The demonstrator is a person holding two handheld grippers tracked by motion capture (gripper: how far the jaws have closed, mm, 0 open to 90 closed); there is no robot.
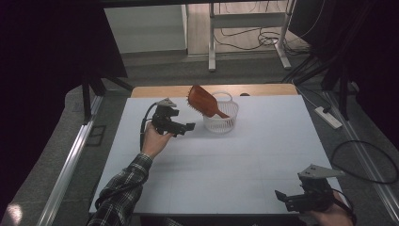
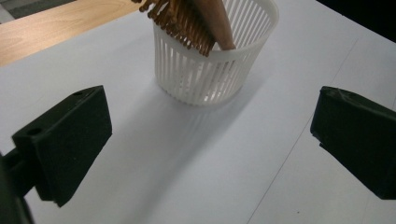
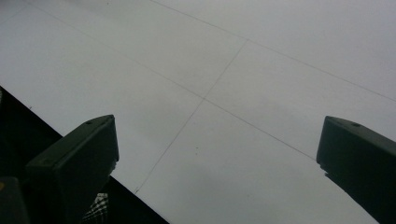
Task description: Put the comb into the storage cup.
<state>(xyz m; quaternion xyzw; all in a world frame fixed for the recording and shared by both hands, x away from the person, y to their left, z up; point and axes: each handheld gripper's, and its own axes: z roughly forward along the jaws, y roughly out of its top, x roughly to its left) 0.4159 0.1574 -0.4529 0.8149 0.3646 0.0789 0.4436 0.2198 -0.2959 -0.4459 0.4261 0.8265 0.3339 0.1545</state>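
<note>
Lab: black curtains, floor cables

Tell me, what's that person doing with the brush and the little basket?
A person holds a gripper in each hand at a white table. A brown hairbrush stands tilted in a white slatted basket, handle down, bristle head sticking out over the rim. The left gripper is open and empty, just beside the basket. The right gripper is open too, down at the table's near edge.
</note>
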